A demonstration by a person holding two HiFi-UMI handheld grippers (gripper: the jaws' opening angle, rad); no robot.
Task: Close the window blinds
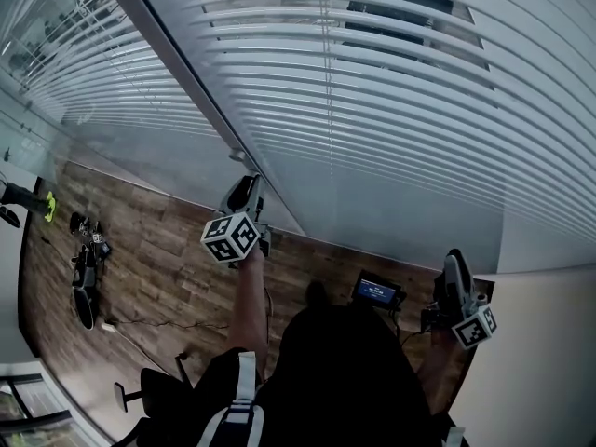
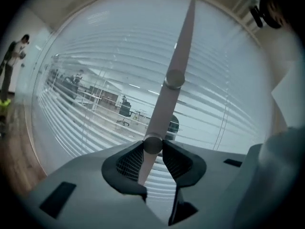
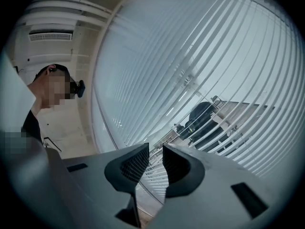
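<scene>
White slatted blinds (image 1: 391,91) hang over the big window, and the outside shows through the gaps between the slats. In the left gripper view the blinds' grey wand (image 2: 178,56) slants down from the top into my left gripper (image 2: 152,149), whose two pads press on its lower end. In the head view that left gripper (image 1: 244,182) is raised beside the window's dark upright. My right gripper (image 1: 453,270) hangs lower at the right, away from the blinds (image 3: 214,56). Its jaws (image 3: 155,159) stand apart with nothing between them.
Below the window lies a wooden floor (image 1: 168,268) with dark gear (image 1: 86,277) and a cable at the left. A small lit screen (image 1: 377,291) sits near my right side. A white wall (image 1: 549,361) bounds the right. A person (image 2: 14,56) stands far left.
</scene>
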